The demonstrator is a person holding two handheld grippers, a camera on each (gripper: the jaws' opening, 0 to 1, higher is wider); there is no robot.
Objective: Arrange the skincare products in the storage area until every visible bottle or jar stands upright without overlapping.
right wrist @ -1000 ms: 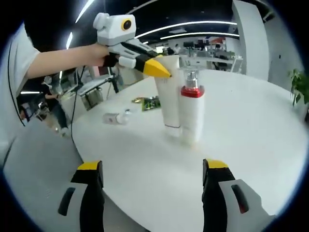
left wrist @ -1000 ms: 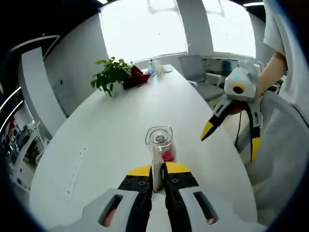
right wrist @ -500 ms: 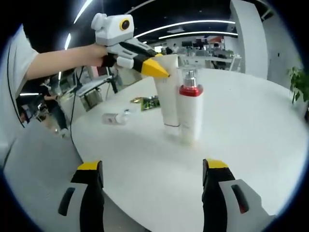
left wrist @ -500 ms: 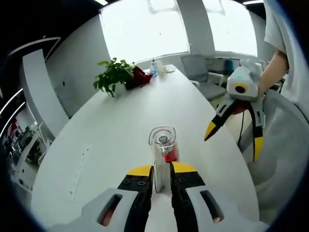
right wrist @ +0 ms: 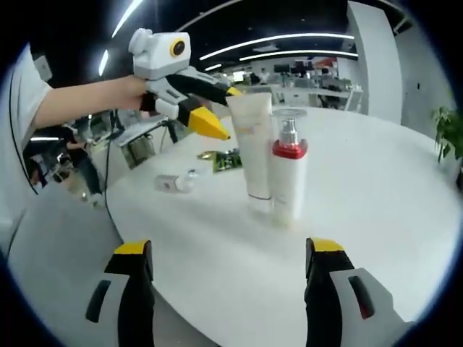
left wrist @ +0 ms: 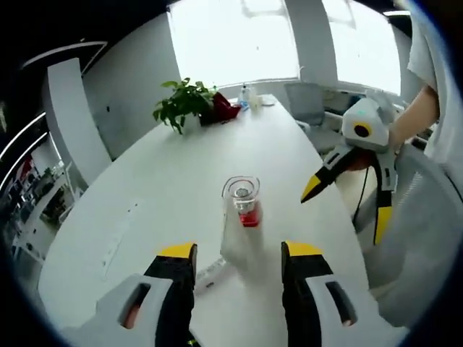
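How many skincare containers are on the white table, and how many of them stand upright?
3 containers, 2 upright. The white tube and the pump bottle with a red collar stand side by side. A small bottle lies on its side near the table edge. Others may be hidden.

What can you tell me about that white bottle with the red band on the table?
The pump bottle is white and glossy, probably plastic, with a red collar, a clear cap and a silvery pump inside. It stands upright on the white table, beside a taller white tube, so close that contact cannot be judged. No jaws hold it; from above, its round cap shows.
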